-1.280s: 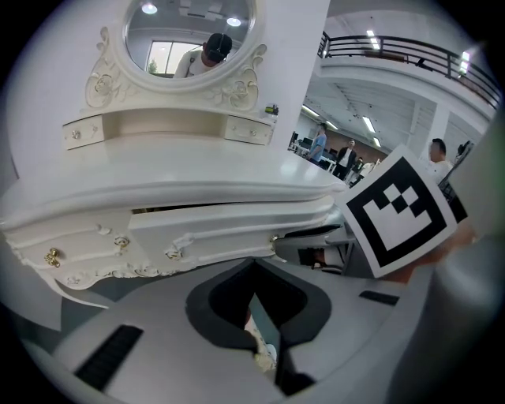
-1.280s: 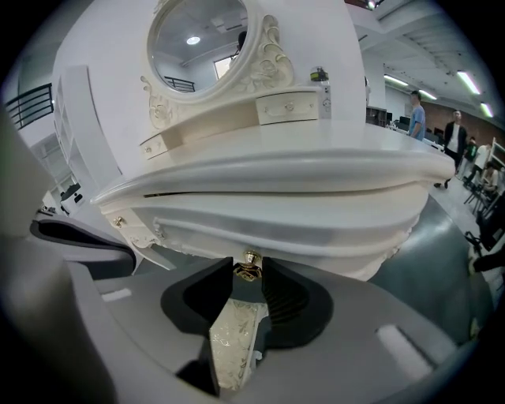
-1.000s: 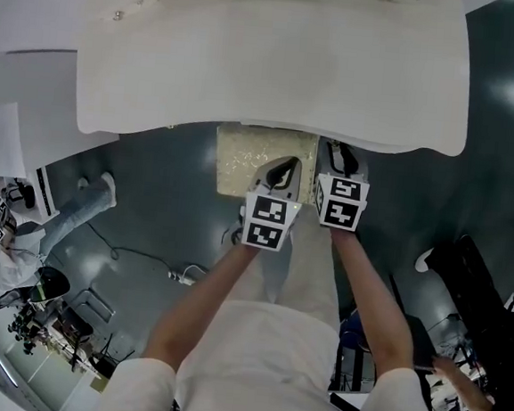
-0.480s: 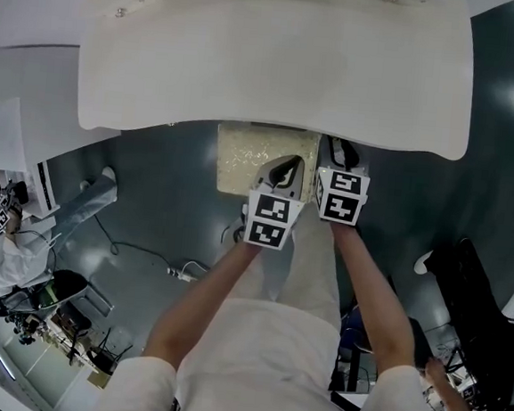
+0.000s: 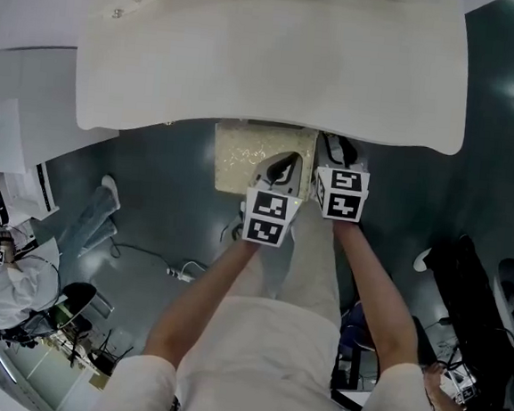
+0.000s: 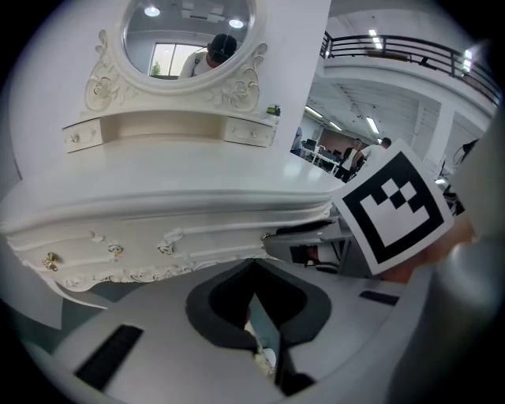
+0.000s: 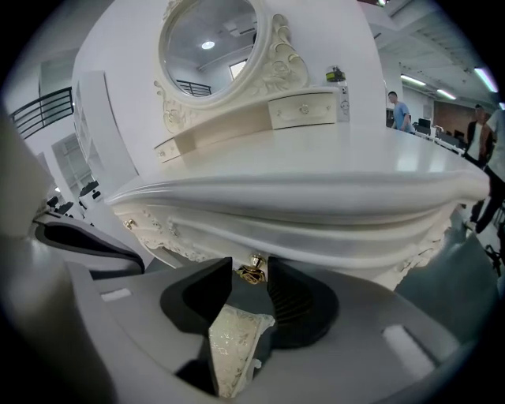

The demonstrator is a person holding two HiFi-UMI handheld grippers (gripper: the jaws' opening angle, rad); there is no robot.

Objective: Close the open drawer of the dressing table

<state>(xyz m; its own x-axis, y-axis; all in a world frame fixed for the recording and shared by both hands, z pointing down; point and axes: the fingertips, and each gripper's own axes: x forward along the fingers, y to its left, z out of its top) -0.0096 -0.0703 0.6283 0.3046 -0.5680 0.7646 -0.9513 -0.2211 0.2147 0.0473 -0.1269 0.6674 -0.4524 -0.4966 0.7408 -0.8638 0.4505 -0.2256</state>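
Note:
The white dressing table (image 5: 270, 58) fills the top of the head view. Its drawer front (image 7: 316, 248) sits tucked under the tabletop's rim, level with the carved apron as far as I can tell. The drawer's gold knob (image 7: 253, 271) lies between the tips of my right gripper (image 7: 249, 279), whose jaws are opening, with a sliver of space on each side of the knob. My left gripper (image 6: 254, 265) hangs just left of it, below the table's edge, tips together and empty. From above, the left gripper (image 5: 285, 165) and right gripper (image 5: 337, 149) reach side by side under the rim.
A cream brocade stool (image 5: 243, 159) stands under the table, below both grippers. An oval mirror (image 6: 189, 35) and small upper drawers (image 7: 304, 109) rise at the table's back. A person (image 5: 4, 285), cables and equipment occupy the dark floor at lower left.
Both grippers stay almost where they were. In the head view, the person at the lower left has moved further down and away.

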